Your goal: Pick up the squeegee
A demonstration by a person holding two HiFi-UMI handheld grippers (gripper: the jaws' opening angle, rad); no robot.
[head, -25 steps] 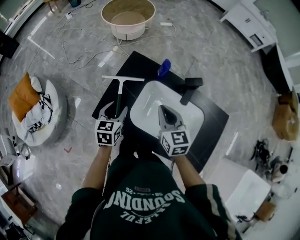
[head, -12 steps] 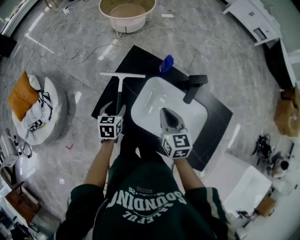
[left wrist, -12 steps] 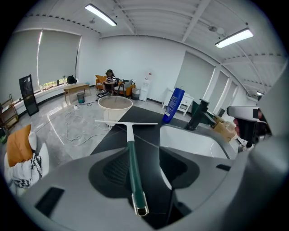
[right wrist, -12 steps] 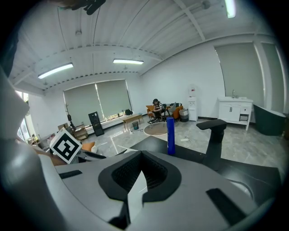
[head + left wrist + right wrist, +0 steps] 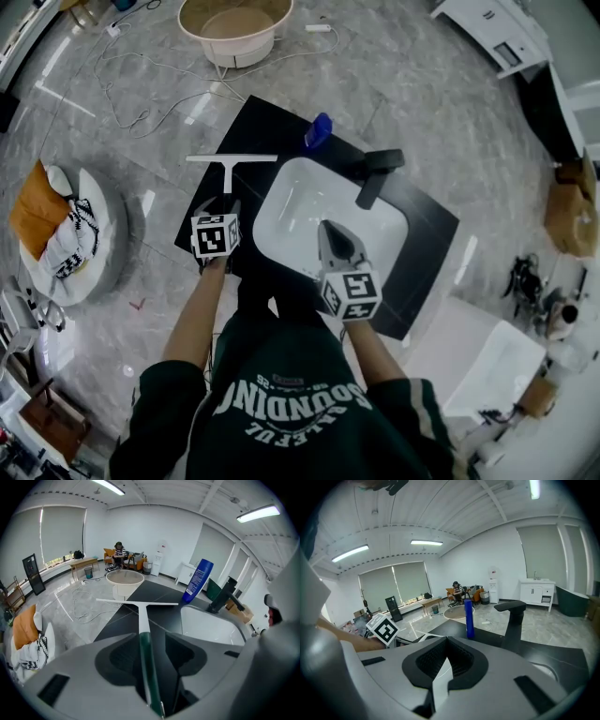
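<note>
While fingers of left gripper stand apart astride squeegee handle, nothing is clamped yet. Handle sits nearer left finger, so off-centre closing could twist or skid it on black counter. Blade lies crosswise ahead of fingertips, blue bottle beyond. Right gripper is closed, empty, over sink. Handle between fingers is shown only by left gripper view; in head view it is hidden under gripper.
</note>
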